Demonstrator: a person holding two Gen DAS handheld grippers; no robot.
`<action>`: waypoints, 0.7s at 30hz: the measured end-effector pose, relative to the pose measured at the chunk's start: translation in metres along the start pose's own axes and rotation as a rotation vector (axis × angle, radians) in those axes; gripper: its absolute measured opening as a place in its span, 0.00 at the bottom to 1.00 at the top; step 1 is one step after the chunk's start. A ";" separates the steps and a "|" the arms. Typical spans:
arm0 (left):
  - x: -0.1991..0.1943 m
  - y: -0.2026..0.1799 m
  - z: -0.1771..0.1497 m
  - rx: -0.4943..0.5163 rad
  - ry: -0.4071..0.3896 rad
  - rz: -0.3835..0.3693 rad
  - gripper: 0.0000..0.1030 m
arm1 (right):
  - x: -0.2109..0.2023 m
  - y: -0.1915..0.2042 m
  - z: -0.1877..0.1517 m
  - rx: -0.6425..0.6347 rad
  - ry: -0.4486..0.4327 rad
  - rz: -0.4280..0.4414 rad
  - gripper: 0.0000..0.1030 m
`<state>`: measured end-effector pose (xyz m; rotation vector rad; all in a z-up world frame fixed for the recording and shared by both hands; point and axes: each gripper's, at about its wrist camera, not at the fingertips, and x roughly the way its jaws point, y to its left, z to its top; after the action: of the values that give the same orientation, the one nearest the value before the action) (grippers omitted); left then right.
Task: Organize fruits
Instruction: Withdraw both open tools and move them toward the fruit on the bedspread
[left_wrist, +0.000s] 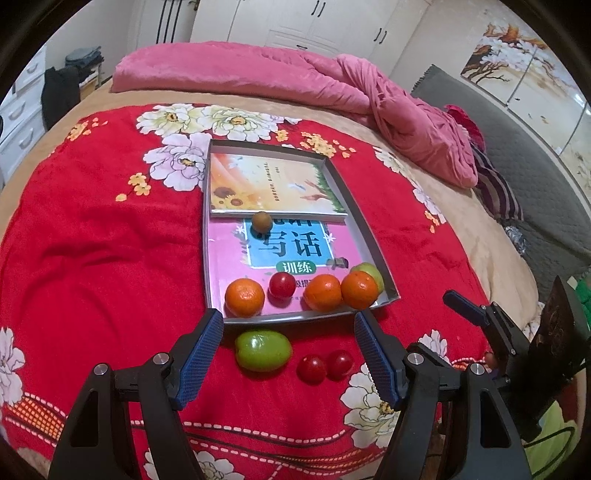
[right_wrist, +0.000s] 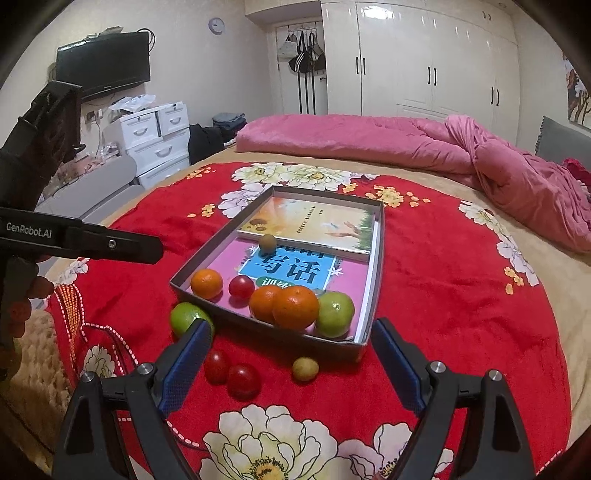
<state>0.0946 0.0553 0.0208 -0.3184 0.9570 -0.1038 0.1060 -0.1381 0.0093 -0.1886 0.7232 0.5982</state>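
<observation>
Fruits are lying in two groups on the bed: six are sitting inside the shallow box (right_wrist: 375, 258), four are waiting outside it on the red flowered blanket (left_wrist: 92, 240)

Inside, three oranges (left_wrist: 245, 297), one red tomato (left_wrist: 282, 284) and a green fruit (right_wrist: 334, 314) are crowding the near wall, likely because the box is sagging toward us on the soft bedding. A small brown fruit (left_wrist: 261, 221) is resting farther back, against the edge of the upper of two books (left_wrist: 273, 181) lining the box, which is probably stopping it from rolling

Outside, a green fruit (left_wrist: 263, 350) is lying just beside the near wall, two red tomatoes (left_wrist: 325, 366) are touching each other next to it, and a small yellowish fruit (right_wrist: 305, 368) is showing only in the right wrist view

We are holding the left gripper (left_wrist: 290, 354) over the loose green fruit and tomatoes, jaws apart and nothing between the pads. We are holding the right gripper (right_wrist: 291, 363) over the tomatoes and the yellowish fruit, jaws likewise apart and empty. Both are pointing down at the blanket, which we judge to be lining up for the next pickup

We are judging the task a little past halfway, with four pieces left to go in
</observation>
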 end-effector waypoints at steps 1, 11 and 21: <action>0.000 0.000 -0.001 0.002 0.001 -0.001 0.73 | -0.001 0.000 0.000 0.001 -0.002 -0.004 0.86; 0.002 -0.001 -0.010 0.024 0.036 0.012 0.73 | -0.003 0.003 -0.007 -0.007 0.025 -0.004 0.86; 0.008 0.004 -0.022 0.034 0.074 0.032 0.73 | 0.004 0.013 -0.014 -0.042 0.064 0.000 0.86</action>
<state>0.0805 0.0524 0.0016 -0.2695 1.0325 -0.1033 0.0933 -0.1310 -0.0031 -0.2477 0.7727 0.6094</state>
